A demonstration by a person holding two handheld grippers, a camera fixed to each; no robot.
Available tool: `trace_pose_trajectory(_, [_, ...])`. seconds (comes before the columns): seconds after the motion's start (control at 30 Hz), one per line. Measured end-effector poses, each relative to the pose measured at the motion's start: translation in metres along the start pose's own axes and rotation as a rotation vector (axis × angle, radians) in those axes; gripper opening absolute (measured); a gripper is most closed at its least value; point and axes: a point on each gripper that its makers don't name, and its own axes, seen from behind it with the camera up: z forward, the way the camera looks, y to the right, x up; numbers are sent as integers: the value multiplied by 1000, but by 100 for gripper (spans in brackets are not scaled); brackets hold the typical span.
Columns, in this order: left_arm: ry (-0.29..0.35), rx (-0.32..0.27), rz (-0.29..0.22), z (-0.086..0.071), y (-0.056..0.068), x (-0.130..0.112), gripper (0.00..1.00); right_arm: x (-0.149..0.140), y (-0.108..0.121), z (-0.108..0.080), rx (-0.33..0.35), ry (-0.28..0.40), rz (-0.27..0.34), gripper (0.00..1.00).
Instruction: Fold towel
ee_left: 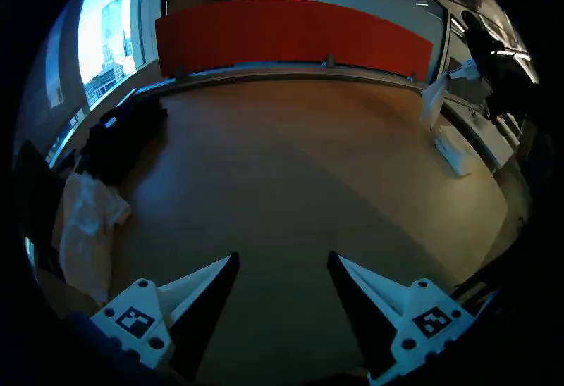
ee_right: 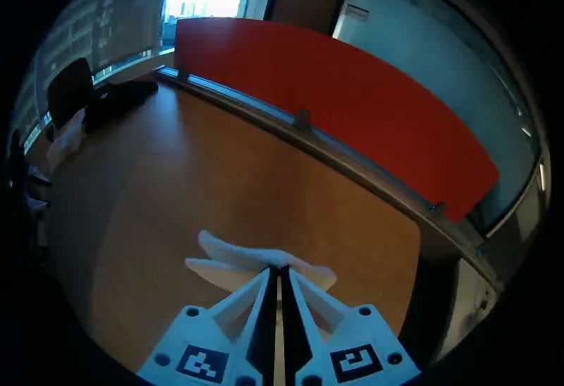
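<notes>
The right gripper [ee_right: 280,272] pinches a white towel [ee_right: 229,253] above the wooden table [ee_right: 211,175].

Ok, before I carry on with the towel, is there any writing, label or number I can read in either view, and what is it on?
No text can be read.
Wall sign: too small and blurred to read.
Square marks on the left gripper and the right gripper: black-and-white patterns, no letters or digits.
</notes>
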Motion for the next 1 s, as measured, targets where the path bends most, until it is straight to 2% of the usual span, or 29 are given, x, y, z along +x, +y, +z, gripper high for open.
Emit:
trace_pose_trajectory(0.3, [-11,-2,18,1,5,0,93,-16,19,-4,-20,-15,29,3])
trace_pose_trajectory(0.6, [-12,-11,26,2,9,5,93,-34,27,-16,-29,-25,51,3])
trace_pose_trajectory(1.0, [-12,-28,36,2,19,4,93,-101,34,-41,-55,-103,79,3])
